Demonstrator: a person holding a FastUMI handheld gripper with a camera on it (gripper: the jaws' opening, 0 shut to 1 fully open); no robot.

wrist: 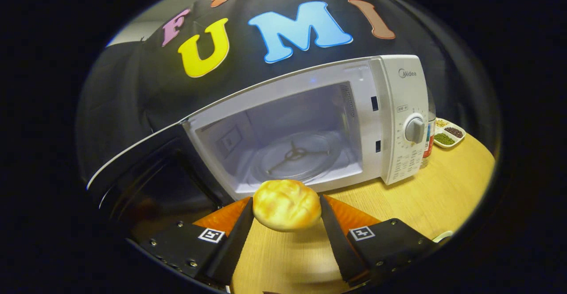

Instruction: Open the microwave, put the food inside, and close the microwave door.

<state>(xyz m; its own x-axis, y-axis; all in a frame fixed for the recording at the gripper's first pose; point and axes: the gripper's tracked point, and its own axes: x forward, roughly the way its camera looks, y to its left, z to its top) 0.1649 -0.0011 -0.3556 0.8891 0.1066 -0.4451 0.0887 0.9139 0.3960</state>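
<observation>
A golden bread roll (pixel 287 204) hangs above the wooden table (pixel 443 187), pressed on both sides by the fingers of my gripper (pixel 287 210). Just beyond it stands a white microwave (pixel 398 108) with its dark door (pixel 146 170) swung wide to the left. The cavity is lit and holds a glass turntable (pixel 294 154) with nothing on it. The roll sits in front of the cavity's lower front edge, outside the opening.
The microwave's control panel with a round knob (pixel 415 129) faces me on the right. Behind the microwave's right side stand a bottle (pixel 429 139) and a small white tray (pixel 449 133) of seeds. A white object's edge (pixel 443 236) peeks out by the right finger.
</observation>
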